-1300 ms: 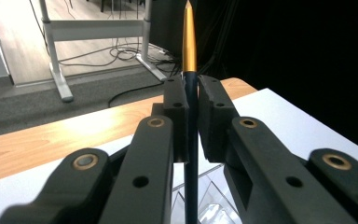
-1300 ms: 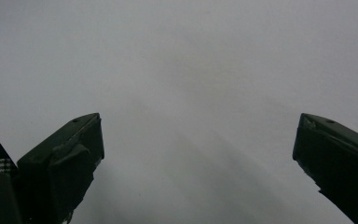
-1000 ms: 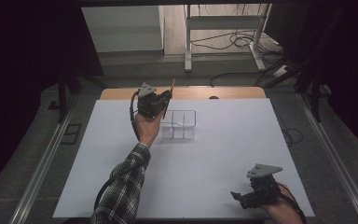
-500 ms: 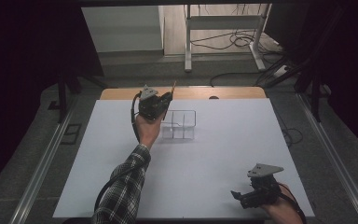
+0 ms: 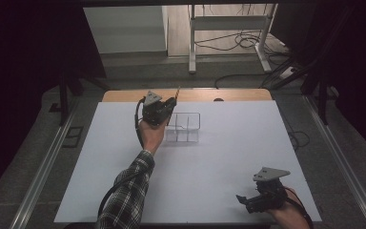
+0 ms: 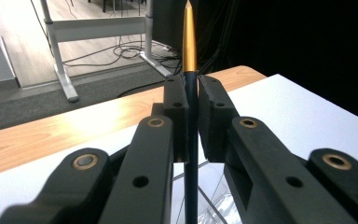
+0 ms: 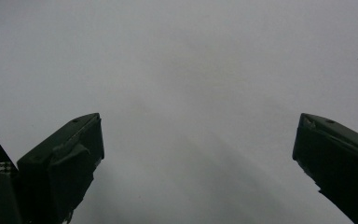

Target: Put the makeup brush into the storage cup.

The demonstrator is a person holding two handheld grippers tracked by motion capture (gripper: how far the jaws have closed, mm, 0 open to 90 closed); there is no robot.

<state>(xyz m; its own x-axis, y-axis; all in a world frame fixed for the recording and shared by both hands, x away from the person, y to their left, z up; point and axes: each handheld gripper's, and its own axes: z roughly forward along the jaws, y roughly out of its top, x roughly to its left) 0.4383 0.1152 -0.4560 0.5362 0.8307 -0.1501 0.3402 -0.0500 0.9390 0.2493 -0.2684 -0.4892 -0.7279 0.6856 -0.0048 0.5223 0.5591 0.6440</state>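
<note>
My left gripper (image 5: pixel 170 106) is raised at the back of the white table, just left of a clear plastic compartment box (image 5: pixel 186 127). It is shut on a slim pen with a dark barrel and a gold tapered end (image 6: pixel 189 46), which stands upright between the pads (image 6: pixel 175 116); the gold tip (image 5: pixel 177 91) pokes up above the jaws. The box's clear wall (image 6: pixel 214 196) shows below the jaws. My right gripper (image 5: pixel 242 200) rests low at the front right of the table (image 5: pixel 228 157), open, with bare white surface (image 7: pixel 191 93) between its fingers.
A wooden strip (image 5: pixel 238 94) runs along the table's far edge. Beyond it stand a metal desk frame (image 5: pixel 228 28) and loose floor cables (image 5: pixel 248 43). Metal rails (image 5: pixel 43 167) flank the table. A plaid sleeve (image 5: pixel 128 195) crosses the front left.
</note>
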